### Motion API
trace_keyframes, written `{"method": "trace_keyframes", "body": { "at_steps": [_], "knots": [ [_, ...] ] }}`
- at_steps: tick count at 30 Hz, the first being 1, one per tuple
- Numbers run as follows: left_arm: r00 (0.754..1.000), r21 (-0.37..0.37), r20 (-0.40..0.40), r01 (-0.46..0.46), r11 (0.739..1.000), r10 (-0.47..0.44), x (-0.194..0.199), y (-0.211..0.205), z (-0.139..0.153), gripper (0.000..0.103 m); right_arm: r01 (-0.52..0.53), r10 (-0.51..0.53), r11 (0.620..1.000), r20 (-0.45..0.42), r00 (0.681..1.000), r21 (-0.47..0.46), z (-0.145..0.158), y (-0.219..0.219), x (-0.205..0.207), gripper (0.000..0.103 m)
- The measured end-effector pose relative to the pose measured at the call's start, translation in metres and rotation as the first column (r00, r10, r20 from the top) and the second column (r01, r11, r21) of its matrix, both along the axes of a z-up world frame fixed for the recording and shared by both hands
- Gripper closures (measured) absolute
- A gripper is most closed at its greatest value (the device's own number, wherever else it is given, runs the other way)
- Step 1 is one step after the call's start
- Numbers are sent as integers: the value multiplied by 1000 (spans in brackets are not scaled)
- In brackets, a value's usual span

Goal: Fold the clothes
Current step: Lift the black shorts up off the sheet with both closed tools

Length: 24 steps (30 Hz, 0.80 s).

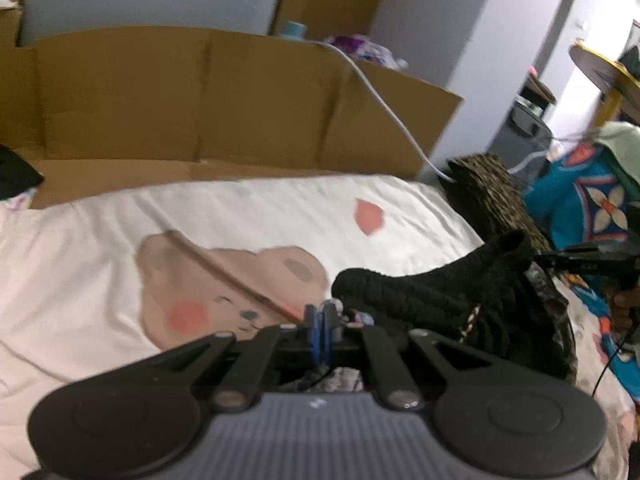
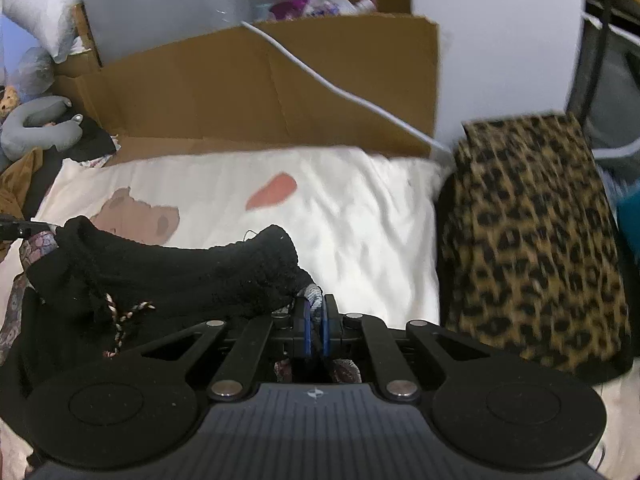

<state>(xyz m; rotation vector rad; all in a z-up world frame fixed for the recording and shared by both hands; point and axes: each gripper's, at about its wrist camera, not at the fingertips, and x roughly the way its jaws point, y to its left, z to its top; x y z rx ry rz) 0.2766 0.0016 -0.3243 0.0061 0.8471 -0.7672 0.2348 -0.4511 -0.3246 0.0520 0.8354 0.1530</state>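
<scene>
A black knit garment (image 1: 436, 292) with a grey patterned lining and a braided drawstring hangs stretched between my two grippers above the bed. In the left wrist view my left gripper (image 1: 320, 320) is shut, its blue pads pinching one corner of the garment's edge. My right gripper (image 1: 544, 259) shows at the far right, holding the other corner. In the right wrist view my right gripper (image 2: 316, 314) is shut on the patterned edge of the black garment (image 2: 168, 272). The tip of my left gripper (image 2: 44, 227) grips the far left corner.
A cream bedsheet (image 1: 100, 248) (image 2: 360, 220) with a bear print lies under the garment. A folded leopard-print cloth (image 2: 532, 240) (image 1: 492, 196) sits at the right. Cardboard (image 1: 200, 100) (image 2: 260, 88) stands behind the bed with a white cable (image 2: 340, 92) over it. A blue patterned cloth (image 1: 592, 200) and a grey neck pillow (image 2: 40, 128) lie at the sides.
</scene>
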Motion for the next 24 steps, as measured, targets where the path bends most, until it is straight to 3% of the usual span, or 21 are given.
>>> {"method": "trace_keyframes", "body": {
  "at_steps": [11,21,24],
  "knots": [
    [995,-4,38,-89,996,89,52,13,5,102,-29,30,999,20,999,-46,14,30,81,100],
    [990,68,83,-122,990,116,95,20,11,102,-74,75,994,13,997,-74,19,63,138,100],
    [986,52,84,-149,988,144,102,28,17,102,-75,77,994,23,997,-81,25,72,155,100]
  ]
}}
